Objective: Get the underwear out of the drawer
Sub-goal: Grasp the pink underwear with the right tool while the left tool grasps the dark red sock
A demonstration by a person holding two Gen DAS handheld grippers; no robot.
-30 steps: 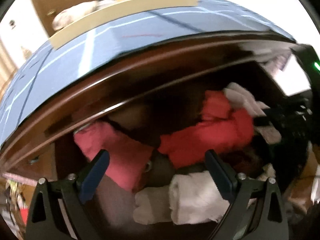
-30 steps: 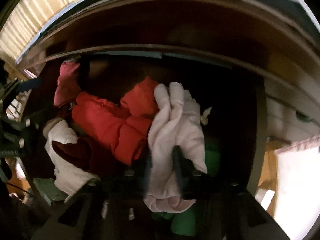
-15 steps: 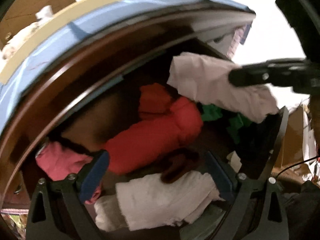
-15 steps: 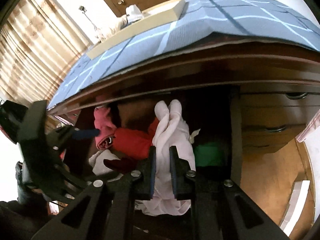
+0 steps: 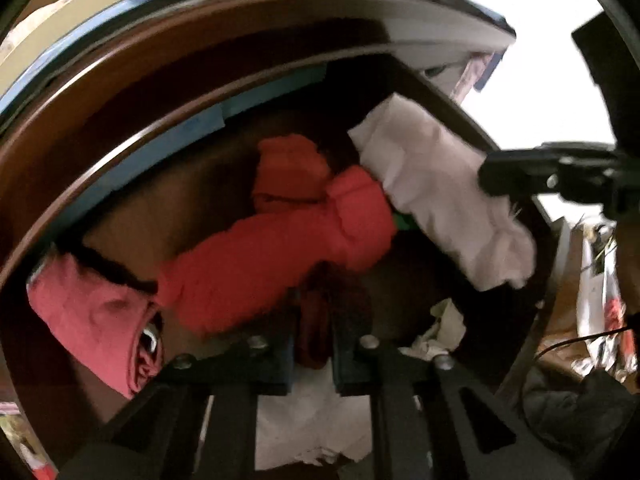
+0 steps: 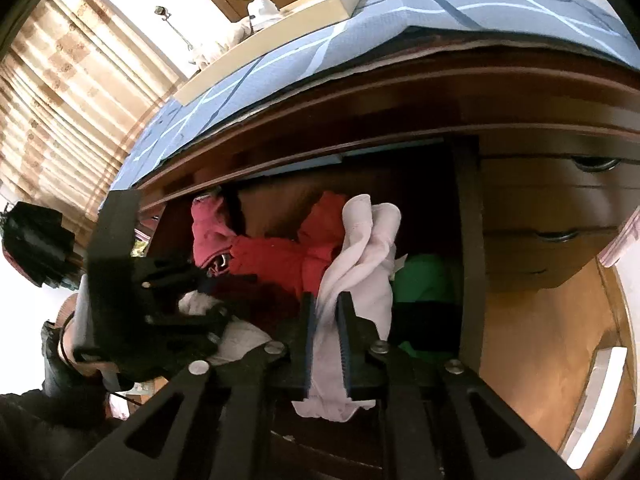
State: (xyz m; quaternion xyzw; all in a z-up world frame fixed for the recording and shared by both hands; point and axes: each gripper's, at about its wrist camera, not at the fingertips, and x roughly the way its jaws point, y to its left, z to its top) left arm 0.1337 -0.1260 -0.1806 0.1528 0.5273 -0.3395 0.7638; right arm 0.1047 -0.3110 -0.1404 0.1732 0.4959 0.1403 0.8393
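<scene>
Left wrist: left gripper (image 5: 313,354) just clamped onto dark maroon cloth garment (image 5: 320,320). Right wrist: right gripper (image 6: 326,344) pinching pale pink cotton underwear (image 6: 360,280) above the dark wooden drawer (image 6: 468,248).

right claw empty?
No. In the right wrist view the right claw is clamped on a pale pink garment, which hangs out above and below its jaws, over the open drawer.

Black tongs (image 6: 326,336) – ribbed blue-edged pads, silver screws, triangular cutouts – black glove (image 6: 56,364), dark sleeve (image 6: 36,432)
</scene>
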